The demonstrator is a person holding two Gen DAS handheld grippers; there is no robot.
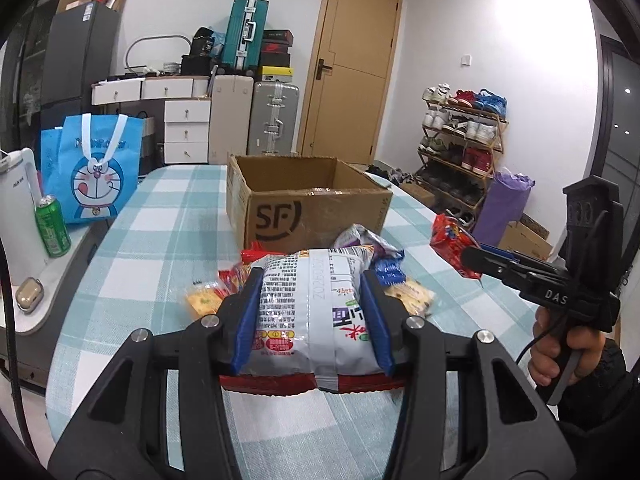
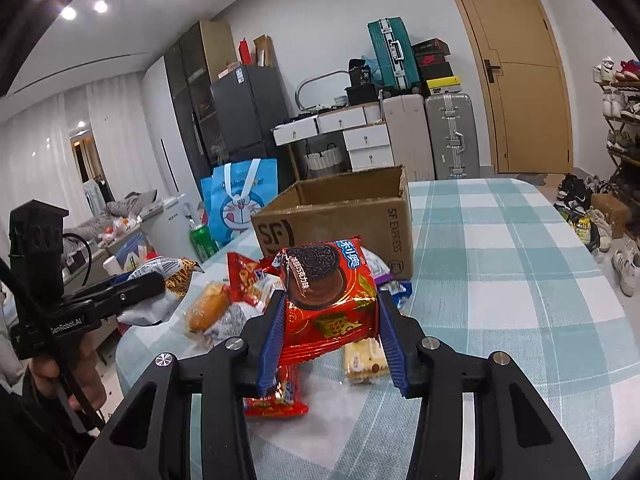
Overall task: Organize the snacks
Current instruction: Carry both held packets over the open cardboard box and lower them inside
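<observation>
A: Left gripper (image 1: pixel 310 312) clamped on a white chip bag (image 1: pixel 312 312), blue pads pressed into both sides, jaws narrowed to the bag's width. Right gripper (image 2: pixel 328 320) likewise clenched, squeezing a red cookie packet (image 2: pixel 330 300) across its middle.

B: Lifted clear?

A: Looks so. Both packs seem off the checked tablecloth (image 2: pixel 500 280), tipped forward toward the cardboard box (image 1: pixel 308 204). Gripped at the waist probably to stop them swinging or slipping.

B: And the box?

A: Open, flaps up, standing just beyond the pile, apparently empty, though the floor of it mostly hidden. Likely the place to drop things.

B: Left on the table?

A: A loose heap between grippers and box: a bread roll (image 2: pixel 208 304), a pale biscuit pack (image 2: pixel 366 360), a small red pack (image 2: pixel 276 396) under the right gripper, a purple bag (image 1: pixel 360 240) against the box.

B: Beyond that?

A: Green can (image 1: pixel 52 226) and blue cartoon bag (image 1: pixel 94 168) off to the side, apart from the snacks. Nothing blocking the way to the box.
</observation>
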